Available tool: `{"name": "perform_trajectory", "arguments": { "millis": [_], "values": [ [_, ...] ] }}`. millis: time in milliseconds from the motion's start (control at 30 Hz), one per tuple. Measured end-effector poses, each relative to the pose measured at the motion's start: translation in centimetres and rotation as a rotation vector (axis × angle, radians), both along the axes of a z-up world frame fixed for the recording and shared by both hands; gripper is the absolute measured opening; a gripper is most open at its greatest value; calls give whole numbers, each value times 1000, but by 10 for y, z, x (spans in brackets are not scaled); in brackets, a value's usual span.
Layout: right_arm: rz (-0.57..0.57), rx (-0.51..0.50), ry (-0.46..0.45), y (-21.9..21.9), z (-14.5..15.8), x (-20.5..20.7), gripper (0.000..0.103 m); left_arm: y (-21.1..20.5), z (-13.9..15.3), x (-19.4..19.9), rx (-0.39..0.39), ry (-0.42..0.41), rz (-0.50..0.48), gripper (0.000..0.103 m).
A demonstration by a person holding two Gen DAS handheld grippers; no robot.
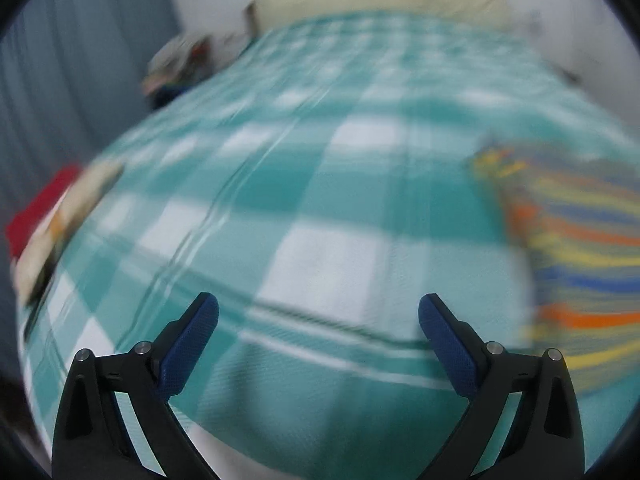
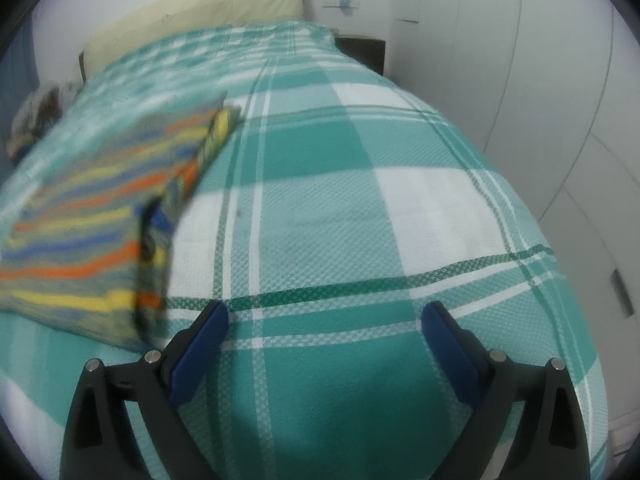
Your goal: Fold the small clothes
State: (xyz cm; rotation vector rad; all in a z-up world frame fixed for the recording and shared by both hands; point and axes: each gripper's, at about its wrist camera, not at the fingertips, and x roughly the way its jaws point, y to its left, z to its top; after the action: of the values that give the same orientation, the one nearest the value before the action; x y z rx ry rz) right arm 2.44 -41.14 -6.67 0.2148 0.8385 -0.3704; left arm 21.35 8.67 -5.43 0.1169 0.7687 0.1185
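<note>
The bed (image 2: 360, 208) is carrying the striped garment (image 2: 92, 232), which is lying flat between both views. Both the left hand-held gripper (image 1: 318, 312) and right hand-held gripper (image 2: 324, 320) are gaping wide, gripping nothing. Fast motion is risking a grab of bedspread instead of cloth. A clothes pile (image 1: 44, 220) is sitting at the bed's left edge, blocking nothing.

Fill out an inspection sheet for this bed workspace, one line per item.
Surface: bed with teal-and-white checked bedspread.
Job's things: striped garment lying on the bedspread, blurred.
Clutter: red and cream items at the bed's edge; a mixed pile farther back, too blurred to identify.
Grippers: left gripper open, holding nothing; right gripper open, holding nothing.
Cables: nothing seen.
Surroundings: cream headboard, white wardrobe doors, grey curtain.
</note>
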Motion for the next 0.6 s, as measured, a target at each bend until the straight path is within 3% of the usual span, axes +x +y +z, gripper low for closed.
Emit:
{"name": "perform_trajectory", "arguments": {
  "millis": [67,133,200,333,467,600],
  "values": [
    [-3,75,-129,-7,22,-8,95,-34,21,-25,-5,-58,-171,101],
    [45,178,-189,-12,32,-1,95,-78,29,-47,6,-60,-345,102],
    [97,295,-193,-18,28,14,95,-139,24,-63,11,22,-558,102],
    [179,518,-139,-26,18,58,85,-253,2,-81,26,136,-841,102],
    [279,657,-65,-37,7,98,77,-340,-20,-84,116,109,-968,97],
    [329,695,29,-40,-17,126,76,-375,-31,-71,128,81,-933,92]
  ]
}}
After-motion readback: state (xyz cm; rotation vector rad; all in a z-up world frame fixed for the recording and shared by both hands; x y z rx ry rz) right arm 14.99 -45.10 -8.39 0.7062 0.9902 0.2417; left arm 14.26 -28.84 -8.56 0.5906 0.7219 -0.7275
